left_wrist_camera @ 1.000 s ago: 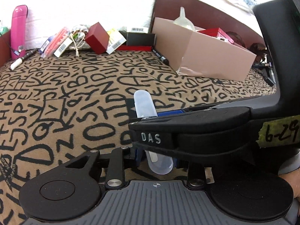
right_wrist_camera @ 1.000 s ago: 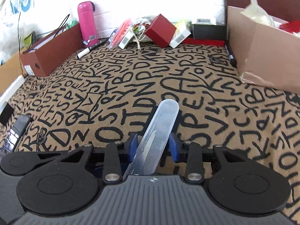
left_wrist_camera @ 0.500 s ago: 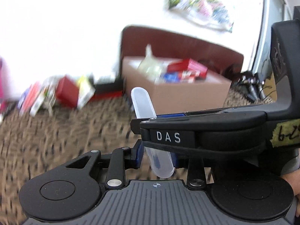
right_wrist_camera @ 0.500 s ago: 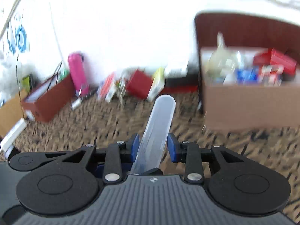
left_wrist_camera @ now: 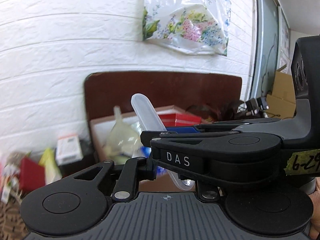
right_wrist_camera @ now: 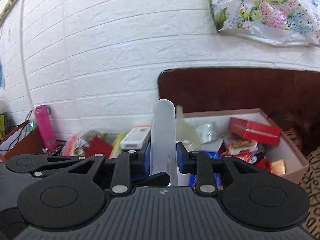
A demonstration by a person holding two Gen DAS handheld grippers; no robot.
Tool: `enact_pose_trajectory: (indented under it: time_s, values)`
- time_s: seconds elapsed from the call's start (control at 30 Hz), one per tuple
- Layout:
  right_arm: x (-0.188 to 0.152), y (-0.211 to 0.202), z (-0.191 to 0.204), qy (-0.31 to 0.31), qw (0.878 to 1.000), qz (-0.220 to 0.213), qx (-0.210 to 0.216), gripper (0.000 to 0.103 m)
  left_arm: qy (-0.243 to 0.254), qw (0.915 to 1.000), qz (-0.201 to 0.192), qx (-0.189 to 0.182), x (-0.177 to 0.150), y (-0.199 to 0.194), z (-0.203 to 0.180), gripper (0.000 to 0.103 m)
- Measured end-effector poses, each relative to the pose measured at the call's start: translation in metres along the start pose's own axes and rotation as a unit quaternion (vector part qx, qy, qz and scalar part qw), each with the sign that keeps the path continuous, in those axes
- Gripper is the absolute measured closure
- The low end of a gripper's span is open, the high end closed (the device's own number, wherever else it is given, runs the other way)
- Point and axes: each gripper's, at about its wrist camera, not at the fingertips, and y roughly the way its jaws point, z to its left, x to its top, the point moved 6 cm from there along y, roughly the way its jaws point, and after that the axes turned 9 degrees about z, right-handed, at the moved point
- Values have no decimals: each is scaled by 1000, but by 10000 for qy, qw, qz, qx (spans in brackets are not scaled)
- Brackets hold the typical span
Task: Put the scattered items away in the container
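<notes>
Nearest to you in the right wrist view, your right tool (right_wrist_camera: pixel 163 158) is clenched on a translucent plastic tube (right_wrist_camera: pixel 163 128); blue pads (right_wrist_camera: pixel 147 158) press it from both sides, and the tube sticks up & fwd, rounded end on top. A black tip from the other tool crosses in front of its lower part.

In the left wrist view, your left tool (left_wrist_camera: pixel 172 172) sits right under the right tool's body, which lies sideways across the frame w/ "DAS" on it. The tube (left_wrist_camera: pixel 147 114) rises tilted to the left above that body; its lower end shows between the left tool's fingers (left_wrist_camera: pixel 152 168), but whether they grip it or just sit beside it — can't tell, the right tool hides that spot.

Just past the tube is the cardboard box (right_wrist_camera: pixel 288 152), open at the top, w/ a red box (right_wrist_camera: pixel 254 131), a clear funnel-shaped piece (right_wrist_camera: pixel 186 128) & assorted packets inside. The tube is held up in the air on the near side of the box, not in it.

Left of the box, blurred clutter lies along the wall: a dark red box (right_wrist_camera: pixel 98 147), a white packet (right_wrist_camera: pixel 136 138), a pink bottle (right_wrist_camera: pixel 44 126). Behind the box stands a brown board (right_wrist_camera: pixel 240 88), then the white brick wall (right_wrist_camera: pixel 100 50) w/ a floral plastic bag (right_wrist_camera: pixel 266 12) hanging on it.
</notes>
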Motion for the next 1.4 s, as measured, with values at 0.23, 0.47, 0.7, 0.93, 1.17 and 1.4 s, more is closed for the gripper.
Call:
enact_pose_trajectory:
  time_s: [0.23, 0.47, 0.7, 0.93, 1.17, 1.4]
  values:
    - [15, 51, -28, -31, 9999, 96, -130, 67, 49, 9999, 119, 24, 20, 62, 11, 61]
    - [-13, 45, -48, -145, 9983, -190, -527, 10, -145, 9990, -27, 420, -14, 48, 21, 0]
    - [-50, 15, -58, 454, 9981, -209, -372, 1, -782, 9951, 140, 589, -54, 19, 28, 0]
    - [-83, -5, -55, 643, 9967, 384, -298, 0, -1023, 9898, 556, 817, -83, -2, 19, 0]
    - [-94, -50, -57, 557, 9968, 476, -320, 0, -1100, 9794, 1026, 1349, -88, -25, -4, 0]
    - [-103, -94, -70, 361, 9970, 470, -504, 0, -676, 9781, 1109, 1626, -82, -44, -42, 0]
